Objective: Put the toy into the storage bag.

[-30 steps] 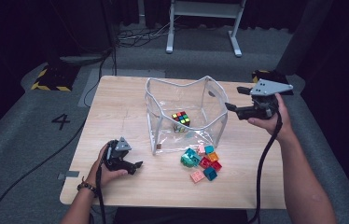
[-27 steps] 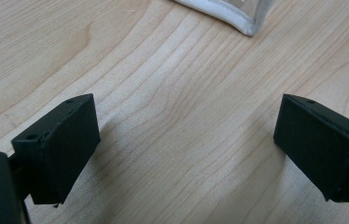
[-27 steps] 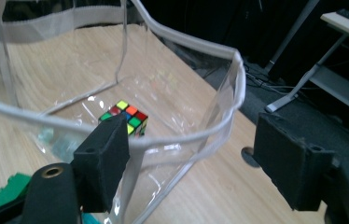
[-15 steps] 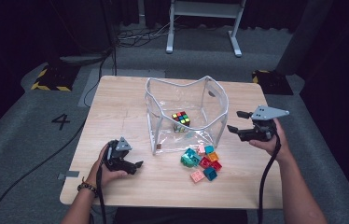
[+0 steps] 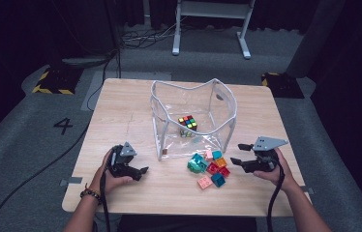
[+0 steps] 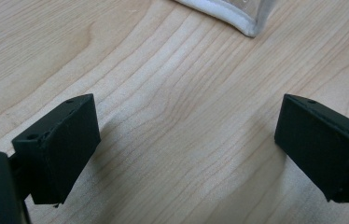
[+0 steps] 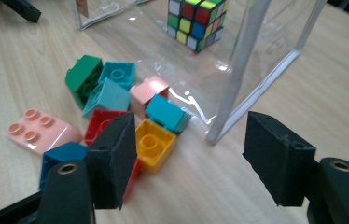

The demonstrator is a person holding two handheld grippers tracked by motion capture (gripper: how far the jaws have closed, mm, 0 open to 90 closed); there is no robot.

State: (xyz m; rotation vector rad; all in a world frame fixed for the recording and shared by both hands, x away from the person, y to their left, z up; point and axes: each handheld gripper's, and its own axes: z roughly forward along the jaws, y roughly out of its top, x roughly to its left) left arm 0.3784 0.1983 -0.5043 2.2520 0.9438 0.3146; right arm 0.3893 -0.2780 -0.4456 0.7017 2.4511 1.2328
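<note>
Holding my right tongs (image 5: 235, 153) low over the pale wooden table (image 5: 121, 116), I have their jaws apart with nothing between them, though they have just been closing. The heap of coloured plastic building bricks (image 5: 209, 166) lies just ahead of their tips, the yellow brick (image 7: 154, 142) nearest. Beyond stands the clear plastic pouch (image 5: 193, 118) with the multicoloured puzzle cube (image 5: 187, 123) inside. My left tongs (image 5: 143, 170) rest spread, empty, on bare wood.
</note>
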